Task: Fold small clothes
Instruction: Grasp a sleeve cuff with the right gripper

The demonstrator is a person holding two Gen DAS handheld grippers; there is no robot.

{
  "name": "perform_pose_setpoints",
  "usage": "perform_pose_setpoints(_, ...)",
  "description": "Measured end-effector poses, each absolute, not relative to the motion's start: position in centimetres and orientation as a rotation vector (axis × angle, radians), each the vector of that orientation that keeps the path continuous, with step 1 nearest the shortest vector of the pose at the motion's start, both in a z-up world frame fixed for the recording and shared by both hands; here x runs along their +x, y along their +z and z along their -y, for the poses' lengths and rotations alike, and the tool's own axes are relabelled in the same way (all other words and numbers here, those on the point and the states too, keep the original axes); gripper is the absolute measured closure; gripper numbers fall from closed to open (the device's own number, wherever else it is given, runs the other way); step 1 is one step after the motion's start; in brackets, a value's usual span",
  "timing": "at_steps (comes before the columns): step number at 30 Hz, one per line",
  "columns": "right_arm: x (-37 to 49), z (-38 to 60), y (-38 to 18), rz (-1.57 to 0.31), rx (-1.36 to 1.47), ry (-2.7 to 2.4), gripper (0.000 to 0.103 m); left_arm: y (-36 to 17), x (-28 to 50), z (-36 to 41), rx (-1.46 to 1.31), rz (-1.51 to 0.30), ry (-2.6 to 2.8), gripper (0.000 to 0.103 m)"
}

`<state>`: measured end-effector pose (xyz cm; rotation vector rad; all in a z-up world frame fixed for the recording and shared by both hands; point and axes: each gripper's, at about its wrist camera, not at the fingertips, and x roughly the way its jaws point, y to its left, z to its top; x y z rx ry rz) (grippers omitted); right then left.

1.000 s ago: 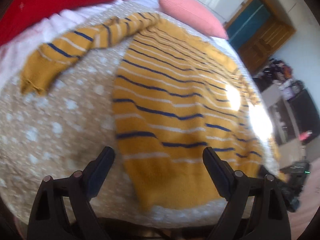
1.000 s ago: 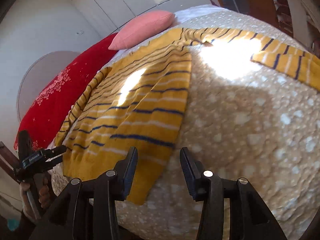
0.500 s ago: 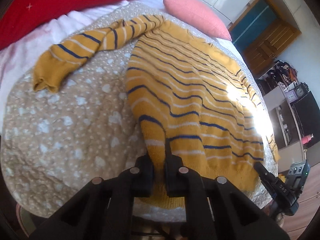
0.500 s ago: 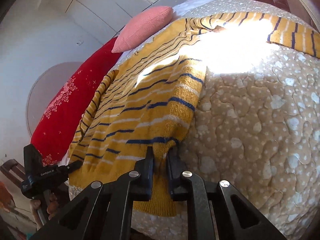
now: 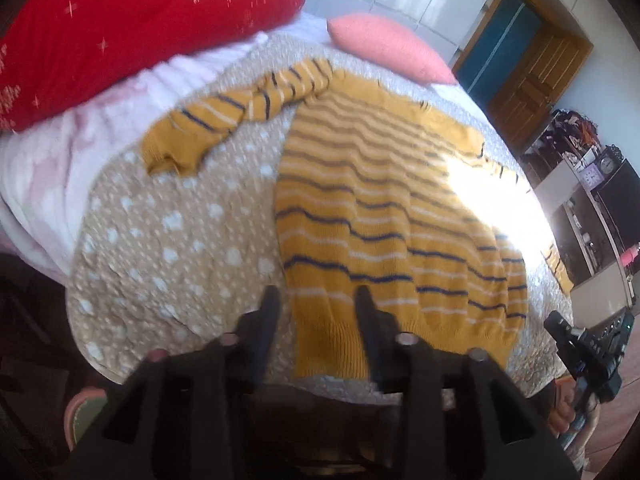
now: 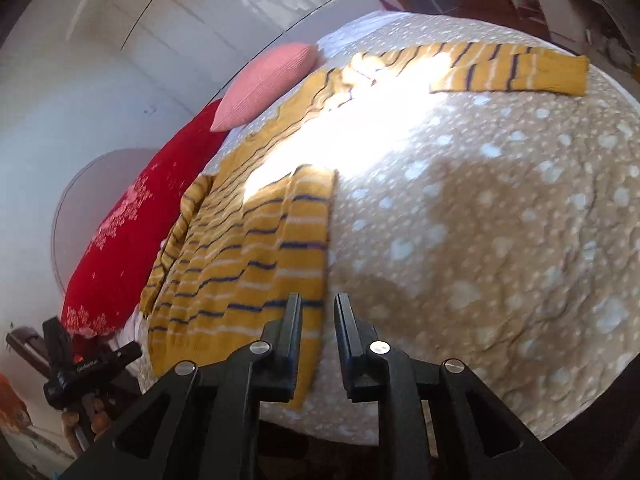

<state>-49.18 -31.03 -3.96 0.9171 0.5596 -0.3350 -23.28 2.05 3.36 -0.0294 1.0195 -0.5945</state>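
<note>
A yellow sweater (image 5: 384,216) with navy and white stripes lies flat on the beige spotted bedspread (image 5: 168,248), both sleeves spread outward. My left gripper (image 5: 318,304) is open and empty above the sweater's left hem corner. My right gripper (image 6: 317,312) is open a little and empty, just over the right hem edge of the sweater (image 6: 256,264). One sleeve (image 5: 224,120) lies to the left, the other sleeve (image 6: 508,72) to the far right. The right gripper also shows in the left wrist view (image 5: 584,356).
A red pillow (image 5: 120,36) and a pink pillow (image 5: 384,44) lie at the bed's far end. A white blanket (image 5: 52,168) lies along the left side. Wooden doors (image 5: 528,68) and cluttered shelves (image 5: 592,184) stand to the right. The bed edge is just below both grippers.
Both grippers were shut on the sweater's hem half a second ago. Both have now let go, opened and pulled back. The sweater lies flatter and lower on the bed.
</note>
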Motion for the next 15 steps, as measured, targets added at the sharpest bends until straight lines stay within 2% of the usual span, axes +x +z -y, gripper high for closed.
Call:
perform_pose_setpoints(2,-50.4,34.1,-4.2,-0.515,0.959,-0.431,0.064,5.0,-23.5,-2.2,-0.045,-0.967,-0.618,0.046)
perform_pose_setpoints(3,-51.1,35.9,-4.5,-0.491,0.981,-0.484,0.062,5.4,-23.5,-2.1,-0.047,-0.949,-0.626,0.043)
perform_pose_setpoints(5,-52.3,39.3,-5.4,-0.449,1.037,-0.585,0.061,5.9,-23.6,-1.6,-0.048,-0.931,-0.630,0.037)
perform_pose_setpoints(11,-55.0,46.5,-7.3,-0.266,1.233,-0.714,0.063,5.0,-22.8,0.7,-0.024,-0.984,-0.648,0.037)
perform_pose_setpoints(15,-54.6,49.8,-6.8,-0.221,1.267,-0.787,0.065,4.8,-22.7,2.3,0.005,-1.001,-0.637,0.037)
